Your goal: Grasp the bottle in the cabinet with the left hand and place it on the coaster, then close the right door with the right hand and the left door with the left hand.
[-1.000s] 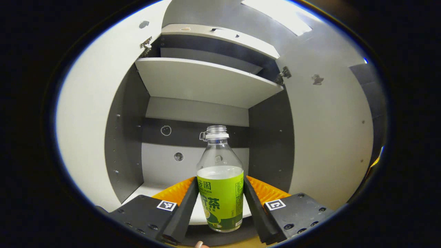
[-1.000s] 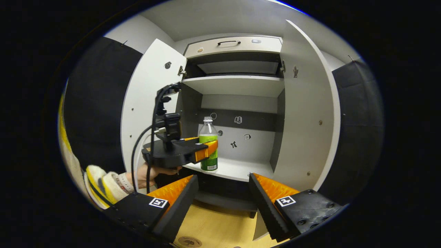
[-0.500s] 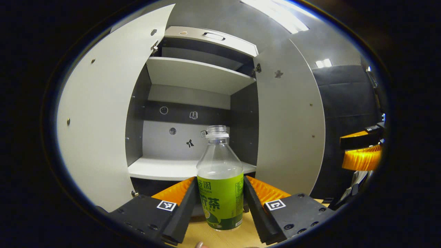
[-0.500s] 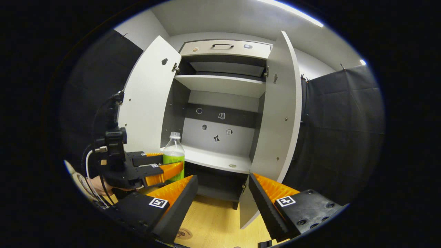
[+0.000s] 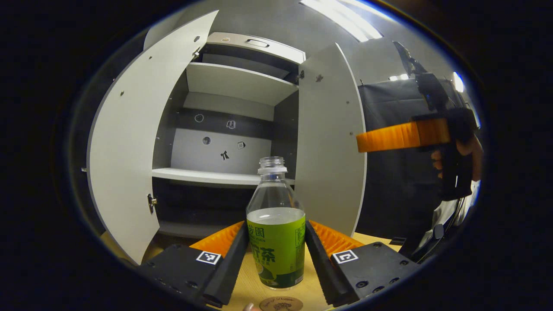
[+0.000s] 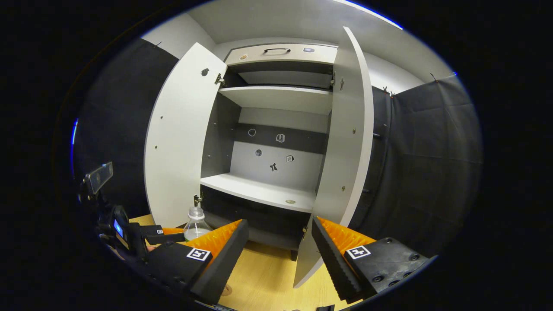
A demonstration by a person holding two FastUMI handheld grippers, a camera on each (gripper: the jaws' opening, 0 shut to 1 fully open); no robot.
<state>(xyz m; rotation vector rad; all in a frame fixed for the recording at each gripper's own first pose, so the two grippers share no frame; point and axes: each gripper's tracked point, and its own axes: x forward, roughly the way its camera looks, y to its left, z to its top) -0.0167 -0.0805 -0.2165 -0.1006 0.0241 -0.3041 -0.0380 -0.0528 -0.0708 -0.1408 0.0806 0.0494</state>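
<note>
Cabinet [image 6: 276,190] seemingly empty; left hand-held gripper [image 5: 276,255] clamps part-full bottle [image 5: 275,242], right hand-held gripper [image 6: 280,250] gapes

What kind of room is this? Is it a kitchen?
Probably not a real kitchen: it looks like a test booth. A white cabinet with open doors stands on a wooden table, black cloth hangs around, and a gripper holds a bottle.

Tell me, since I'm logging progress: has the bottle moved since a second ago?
Yes. In the right gripper view the bottle has left the cabinet shelf and now sits lower and left of it, over the wooden table.
</note>
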